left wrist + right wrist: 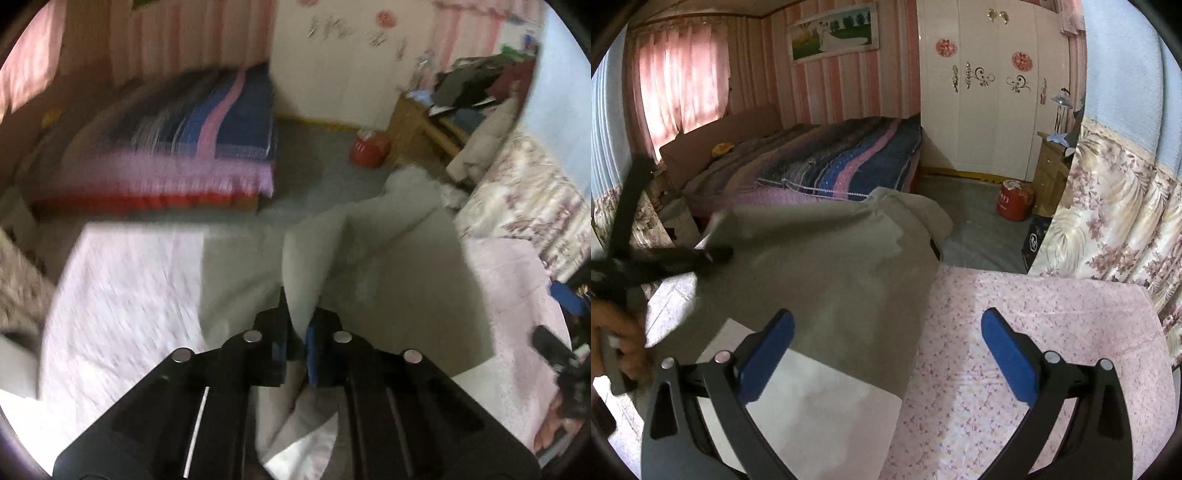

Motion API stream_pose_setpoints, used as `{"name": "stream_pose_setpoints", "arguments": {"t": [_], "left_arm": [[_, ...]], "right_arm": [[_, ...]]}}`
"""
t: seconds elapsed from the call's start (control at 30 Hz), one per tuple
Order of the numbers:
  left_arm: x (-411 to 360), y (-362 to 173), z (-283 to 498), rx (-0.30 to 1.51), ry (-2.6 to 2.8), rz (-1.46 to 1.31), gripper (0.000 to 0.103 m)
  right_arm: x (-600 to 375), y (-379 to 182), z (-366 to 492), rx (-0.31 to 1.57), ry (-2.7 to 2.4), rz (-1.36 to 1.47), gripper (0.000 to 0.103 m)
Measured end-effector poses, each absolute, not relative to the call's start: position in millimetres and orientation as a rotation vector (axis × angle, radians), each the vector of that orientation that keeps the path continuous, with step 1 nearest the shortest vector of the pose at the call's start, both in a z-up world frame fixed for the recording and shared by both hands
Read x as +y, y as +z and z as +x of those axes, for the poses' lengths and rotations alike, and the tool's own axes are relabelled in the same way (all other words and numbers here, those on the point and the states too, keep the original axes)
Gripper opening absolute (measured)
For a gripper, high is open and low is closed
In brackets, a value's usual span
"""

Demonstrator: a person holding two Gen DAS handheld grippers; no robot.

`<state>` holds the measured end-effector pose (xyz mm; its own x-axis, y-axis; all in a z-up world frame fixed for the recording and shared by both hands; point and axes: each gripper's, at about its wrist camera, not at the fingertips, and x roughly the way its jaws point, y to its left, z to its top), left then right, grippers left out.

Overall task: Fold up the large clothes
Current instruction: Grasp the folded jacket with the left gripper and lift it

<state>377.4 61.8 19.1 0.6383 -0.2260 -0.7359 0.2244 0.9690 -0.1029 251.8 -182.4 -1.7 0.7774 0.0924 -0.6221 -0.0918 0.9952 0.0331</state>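
Red canister [1015, 200] on floor beyond grey garment [827, 258]; striped bed [849, 162] behind.

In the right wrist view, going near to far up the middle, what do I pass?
White board → grey garment → striped bed → framed picture on the wall.

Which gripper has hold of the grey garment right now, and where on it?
The left gripper pinches a raised fold of the grey garment. The right gripper is open, holding nothing.
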Motion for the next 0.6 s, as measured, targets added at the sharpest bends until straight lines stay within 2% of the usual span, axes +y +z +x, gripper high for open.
{"name": "stream_pose_setpoints", "arguments": {"t": [0.1, 0.17, 0.23, 0.27, 0.3, 0.33, 0.37, 0.4, 0.43, 0.47, 0.53, 0.6], "left_arm": [[54.1, 46.8, 371.1, 0.742, -0.246, 0.126, 0.005], [48.3, 40.4, 379.4, 0.741, -0.18, 0.204, 0.006], [57.1, 21.5, 391.2, 0.789, -0.139, 0.151, 0.009], [62.4, 9.9, 396.1, 0.814, -0.104, 0.121, 0.019], [68.9, -3.9, 399.0, 0.832, -0.054, 0.099, 0.021], [76.4, -22.4, 401.5, 0.861, -0.018, 0.066, 0.029], [81.2, -33.9, 401.6, 0.883, -0.008, 0.031, 0.044], [86.3, -43.5, 400.0, 0.894, 0.013, -0.003, 0.053], [91.1, -51.7, 396.1, 0.892, 0.041, -0.033, 0.073], [97.8, -56.2, 391.2, 0.882, 0.058, -0.063, 0.087], [110.3, -63.9, 379.1, 0.863, 0.089, -0.137, 0.097], [111.1, -72.7, 372.5, 0.868, 0.092, -0.146, 0.1]], "right_arm": [[-174.4, 3.4, 259.5, 0.646, 0.103, 0.016, 0.101], [-167.8, 1.1, 266.5, 0.646, 0.097, 0.027, 0.101], [-160.7, -3.3, 272.0, 0.647, 0.094, 0.033, 0.101], [-156.0, -8.0, 275.7, 0.65, 0.087, 0.036, 0.101], [-152.8, -13.9, 279.7, 0.662, 0.083, 0.045, 0.101], [-150.9, -20.4, 283.2, 0.676, 0.08, 0.054, 0.101], [-149.6, -29.5, 286.8, 0.69, 0.069, 0.067, 0.101], [-148.7, -37.3, 289.0, 0.703, 0.054, 0.069, 0.101], [-148.5, -45.1, 291.4, 0.717, 0.036, 0.063, 0.101], [-149.8, -55.3, 292.9, 0.731, 0.009, 0.059, 0.101], [-154.3, -69.9, 291.0, 0.734, -0.015, 0.068, 0.101], [-158.0, -82.5, 288.9, 0.744, -0.009, 0.089, 0.101]]}}
